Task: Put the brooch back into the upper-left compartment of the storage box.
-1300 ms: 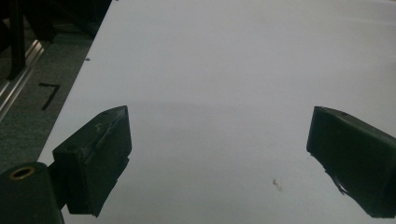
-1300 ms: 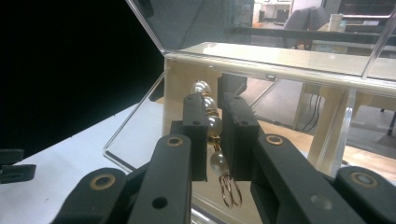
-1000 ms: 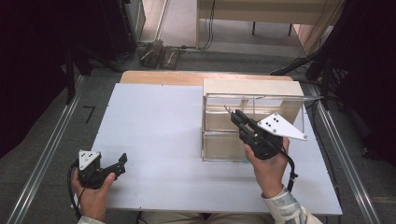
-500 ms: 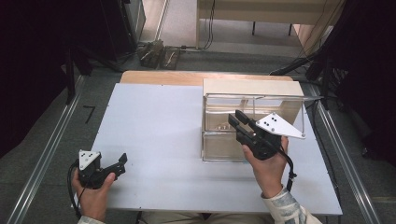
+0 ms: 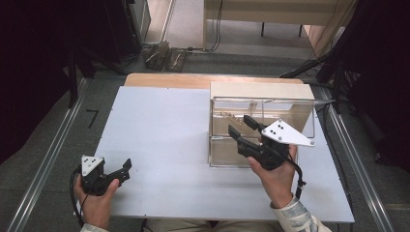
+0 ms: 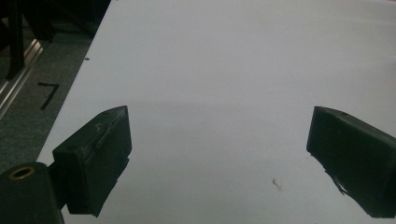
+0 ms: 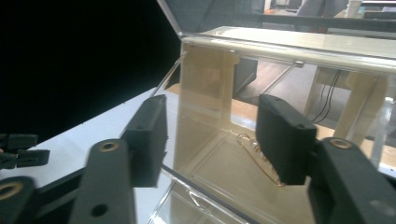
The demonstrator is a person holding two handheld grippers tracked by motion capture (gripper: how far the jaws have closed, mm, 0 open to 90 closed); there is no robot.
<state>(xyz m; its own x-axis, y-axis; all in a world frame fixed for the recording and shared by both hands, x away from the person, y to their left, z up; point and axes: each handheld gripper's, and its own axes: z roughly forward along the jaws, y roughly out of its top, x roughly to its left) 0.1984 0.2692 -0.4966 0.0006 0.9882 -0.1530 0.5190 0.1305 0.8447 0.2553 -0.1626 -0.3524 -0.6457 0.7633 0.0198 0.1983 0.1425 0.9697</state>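
Note:
A clear-fronted wooden box [image 5: 261, 92] with two levels stands on the right half of the white table [image 5: 164, 130]. A thin gold chain [image 5: 230, 115] lies on its upper level, also visible as the chain [image 7: 261, 158] in the right gripper view. My right gripper [image 5: 241, 125] is open, its jaws spread at the box's front by the upper level, with nothing between them [image 7: 210, 135]. My left gripper [image 5: 126, 168] rests low at the table's near left corner, open and empty [image 6: 219, 154].
A wooden strip [image 5: 193, 79] runs along the table's far edge. Metal rails [image 5: 53, 150] flank the table on both sides. Bare tabletop lies between the two grippers. A black mark [image 6: 48, 89] shows on the floor left of the table.
The right gripper's jaws have spread from nearly shut to open at the box front, and the hand has shifted slightly. The left gripper has not moved.

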